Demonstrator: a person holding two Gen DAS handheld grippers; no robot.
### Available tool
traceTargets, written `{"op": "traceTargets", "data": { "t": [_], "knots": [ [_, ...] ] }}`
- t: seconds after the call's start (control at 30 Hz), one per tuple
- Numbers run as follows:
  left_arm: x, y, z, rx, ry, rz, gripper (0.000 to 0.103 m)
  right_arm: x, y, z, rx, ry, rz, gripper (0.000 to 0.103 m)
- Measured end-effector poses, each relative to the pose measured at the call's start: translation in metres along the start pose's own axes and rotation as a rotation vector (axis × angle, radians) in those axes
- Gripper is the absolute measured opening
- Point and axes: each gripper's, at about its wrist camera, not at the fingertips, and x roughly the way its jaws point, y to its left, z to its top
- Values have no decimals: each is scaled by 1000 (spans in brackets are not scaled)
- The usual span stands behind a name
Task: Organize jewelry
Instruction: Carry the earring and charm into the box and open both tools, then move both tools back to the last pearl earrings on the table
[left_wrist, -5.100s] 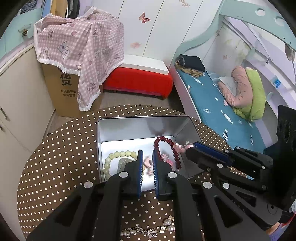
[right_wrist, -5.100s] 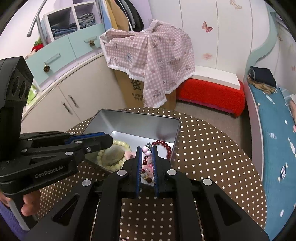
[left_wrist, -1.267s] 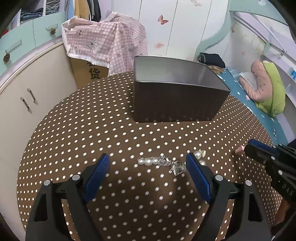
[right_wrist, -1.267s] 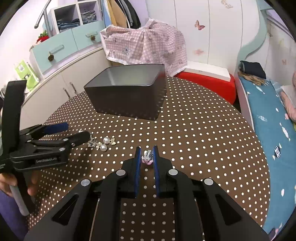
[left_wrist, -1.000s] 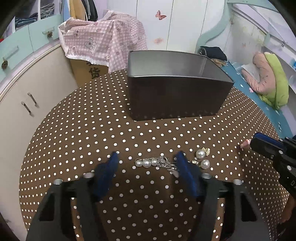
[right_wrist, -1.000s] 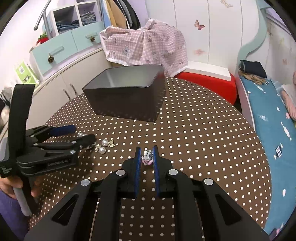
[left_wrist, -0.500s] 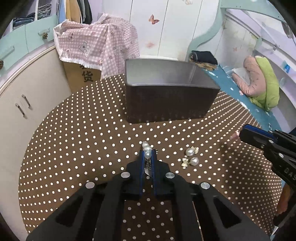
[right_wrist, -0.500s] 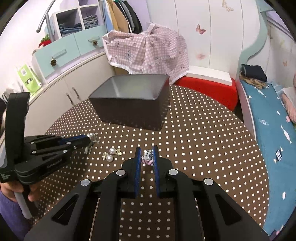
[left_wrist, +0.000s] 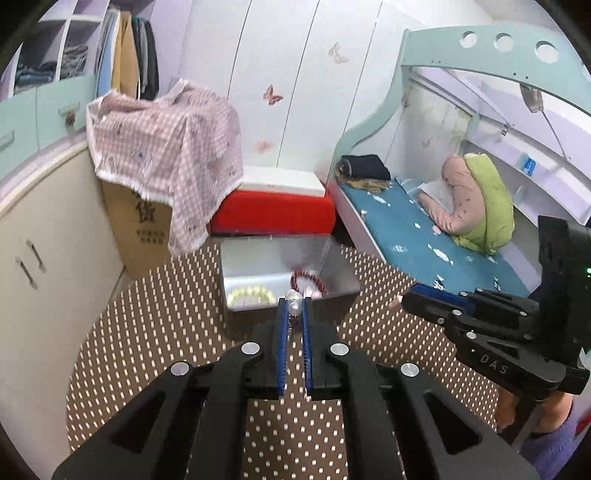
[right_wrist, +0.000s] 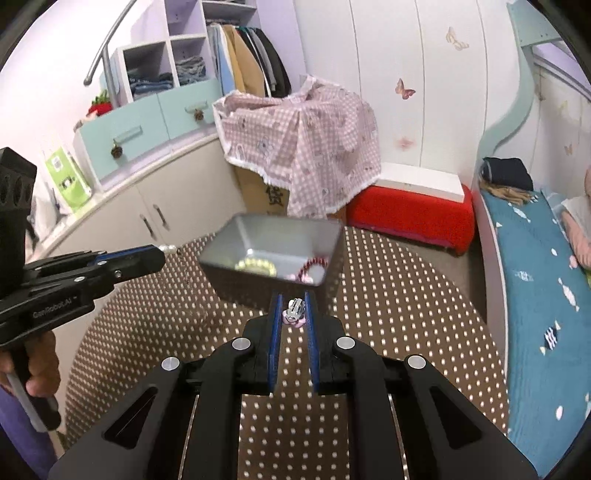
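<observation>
My left gripper (left_wrist: 294, 308) is shut on a pearl hair clip (left_wrist: 293, 297), lifted above the brown polka-dot table (left_wrist: 155, 325); its pearls (right_wrist: 168, 249) stick out past the tips in the right wrist view. My right gripper (right_wrist: 293, 308) is shut on a small pink and silver ornament (right_wrist: 294, 312). Just beyond both stands an open grey metal box (left_wrist: 273, 254), also the box (right_wrist: 269, 236) in the right wrist view. Inside lie a pale yellow bead bracelet (left_wrist: 251, 294) and a dark red bead bracelet (left_wrist: 309, 281).
A cardboard box under a pink checked cloth (left_wrist: 166, 147) stands behind the table, with a red bench (left_wrist: 273, 212) beside it. Cream cabinets (right_wrist: 122, 221) line the left; a bed (left_wrist: 424, 243) runs along the right. A hand (right_wrist: 37, 365) holds the left tool.
The left gripper closed around the pearl clip on the table and lifted it. Both grippers rose and now look down into the box. The right gripper kept its ornament.
</observation>
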Motion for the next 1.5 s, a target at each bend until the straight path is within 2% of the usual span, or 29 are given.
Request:
{"op": "traceTargets", "data": {
  "t": [0.3, 0.53, 0.9, 1.23, 1.27, 1.37, 1.5],
  "knots": [
    [9, -7, 49, 45, -26, -19, 6, 13, -4, 47, 23, -19, 42, 13],
    [23, 2, 69, 20, -14, -42, 6, 40, -5, 63, 58, 13, 86, 13],
    [83, 21, 46, -33, 136, -28, 6, 89, -7, 50, 82, 100, 88, 13],
    [100, 24, 35, -33, 188, -8, 7, 105, -9, 43, 100, 128, 84, 13],
    [101, 24, 35, -33, 190, -6, 10, 106, -9, 42, 102, 128, 84, 13],
    [98, 24, 34, -39, 179, 13, 36, 106, -9, 40, 100, 135, 85, 13],
    [95, 25, 33, -44, 173, 18, 38, 104, -9, 40, 104, 134, 83, 15]
  ]
}}
